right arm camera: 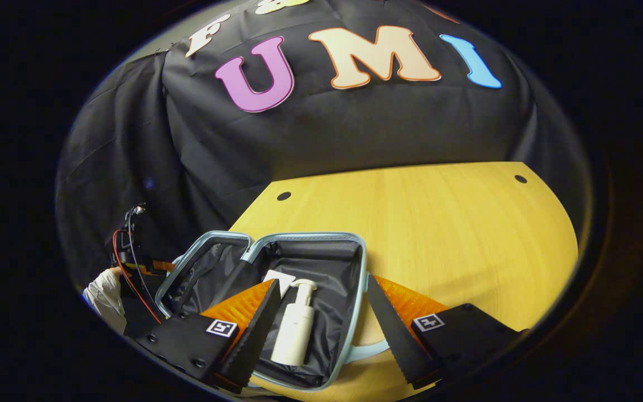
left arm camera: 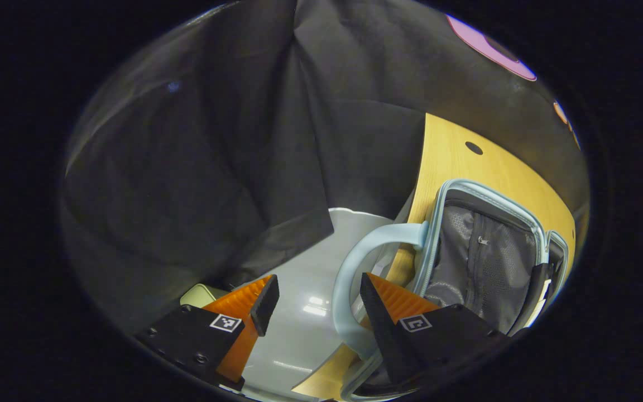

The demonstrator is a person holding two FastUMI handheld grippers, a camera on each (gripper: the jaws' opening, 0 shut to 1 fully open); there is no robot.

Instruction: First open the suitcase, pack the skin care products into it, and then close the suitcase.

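The light-blue suitcase [right arm camera: 310, 236] lies open on the wooden table [right arm camera: 422, 223], with both dark-lined halves facing up. A white pump bottle [right arm camera: 296, 329] rests flat in its right half, beside a small white card [right arm camera: 276, 277]. My right gripper [right arm camera: 324, 315] hovers open just over that half, with the bottle between and below its fingers, not touched. In the left gripper view, the suitcase's mesh-pocket half [left arm camera: 483, 257] stands at the table's edge. Its pale blue handle [left arm camera: 349, 279] loops between the open fingers of my left gripper [left arm camera: 318, 304], close to the right finger.
Black cloth walls stand behind the table and to the left. Grey floor [left arm camera: 305, 290] lies below the table's edge. A hand in a white sleeve [right arm camera: 104, 296], with red cables, holds the other gripper left of the suitcase. The table's right side is bare wood.
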